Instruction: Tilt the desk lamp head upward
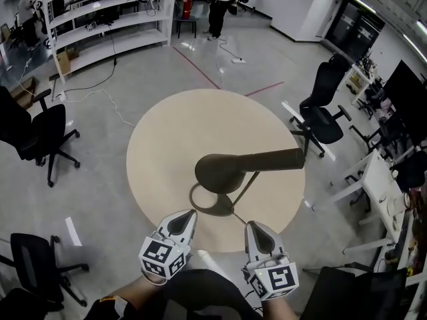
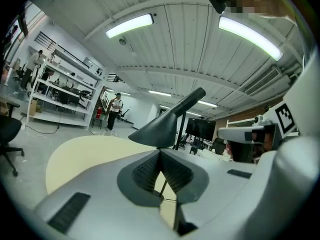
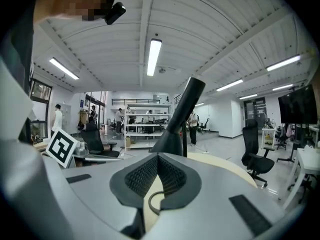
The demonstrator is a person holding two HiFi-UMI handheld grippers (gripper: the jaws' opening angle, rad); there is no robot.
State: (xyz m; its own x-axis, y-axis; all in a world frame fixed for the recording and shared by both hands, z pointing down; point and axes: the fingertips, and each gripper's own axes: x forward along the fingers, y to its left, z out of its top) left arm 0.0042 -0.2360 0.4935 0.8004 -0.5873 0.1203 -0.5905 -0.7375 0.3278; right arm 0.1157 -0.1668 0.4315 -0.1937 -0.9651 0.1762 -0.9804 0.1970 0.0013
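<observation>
My left gripper (image 1: 189, 215) and right gripper (image 1: 253, 227) are both closed, empty, near the lamp (image 1: 230, 169) on the table (image 1: 160, 132). Only the head view shows its whole ring base (image 1: 212, 203).

Head view steeply down on table (image 1: 160, 132); gripper views low, upward; lamp (image 1: 247, 165) shared

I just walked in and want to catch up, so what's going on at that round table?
A person holds a gripper in each hand at the near edge of the table. A dark lamp stands on it, shade facing down. The left gripper and right gripper both point toward the lamp but touch nothing. Their fingers are together and empty. The lamp head has not been tilted yet.
</observation>
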